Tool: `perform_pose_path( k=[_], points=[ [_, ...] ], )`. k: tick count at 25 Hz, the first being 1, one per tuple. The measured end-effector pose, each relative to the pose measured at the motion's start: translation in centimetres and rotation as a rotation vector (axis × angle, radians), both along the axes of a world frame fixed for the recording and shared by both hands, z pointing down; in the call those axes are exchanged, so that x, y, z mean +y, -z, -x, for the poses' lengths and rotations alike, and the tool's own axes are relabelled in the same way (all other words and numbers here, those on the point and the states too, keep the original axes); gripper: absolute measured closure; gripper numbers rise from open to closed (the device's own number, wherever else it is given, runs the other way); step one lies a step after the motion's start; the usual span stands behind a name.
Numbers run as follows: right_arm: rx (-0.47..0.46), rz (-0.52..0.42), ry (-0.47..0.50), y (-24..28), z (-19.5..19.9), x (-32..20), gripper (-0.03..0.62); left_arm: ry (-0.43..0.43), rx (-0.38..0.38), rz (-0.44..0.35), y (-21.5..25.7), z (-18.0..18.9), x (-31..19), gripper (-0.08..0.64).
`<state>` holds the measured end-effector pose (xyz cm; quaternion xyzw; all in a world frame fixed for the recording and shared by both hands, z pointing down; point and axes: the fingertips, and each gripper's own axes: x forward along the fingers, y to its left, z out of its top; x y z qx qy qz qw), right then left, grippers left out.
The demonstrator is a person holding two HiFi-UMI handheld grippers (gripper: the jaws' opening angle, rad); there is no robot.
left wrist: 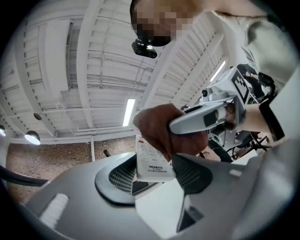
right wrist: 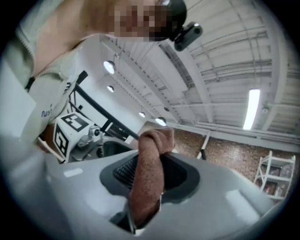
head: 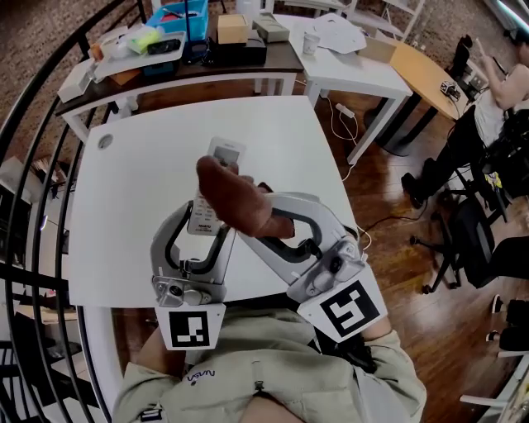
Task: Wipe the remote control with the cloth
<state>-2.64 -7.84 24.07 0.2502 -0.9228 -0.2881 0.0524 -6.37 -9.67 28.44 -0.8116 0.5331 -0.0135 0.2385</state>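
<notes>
In the head view a white remote control (head: pixel 223 154) is held above the white table (head: pixel 132 182), its lower end between the pads of my left gripper (head: pixel 203 228). A brown cloth (head: pixel 234 197) lies across the middle of the remote, and my right gripper (head: pixel 278 223) is shut on it from the right. The left gripper view shows the remote (left wrist: pixel 152 164) clamped in my left gripper (left wrist: pixel 153 176), with the cloth (left wrist: pixel 159 129) and the right gripper's finger (left wrist: pixel 206 117) pressed over its upper part. The right gripper (right wrist: pixel 146 190) pinches the cloth (right wrist: pixel 149 176), which hides the remote there.
Behind the table stands a dark-topped desk (head: pixel 248 59) with a blue bin (head: pixel 180 16), boxes and papers. A black curved railing (head: pixel 33 124) runs along the left. A person (head: pixel 496 107) sits at the far right, near office chairs (head: pixel 471 240) and a round wooden table (head: pixel 426 74).
</notes>
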Motion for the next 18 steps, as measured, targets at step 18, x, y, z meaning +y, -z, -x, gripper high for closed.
perform_pose_path(
  k=[18],
  points=[
    [-0.298, 0.274, -0.043, 1.2, -3.6, -5.6, 0.479, -0.201, 0.203, 0.035, 1.9, -0.9, 1.5, 0.310]
  ],
)
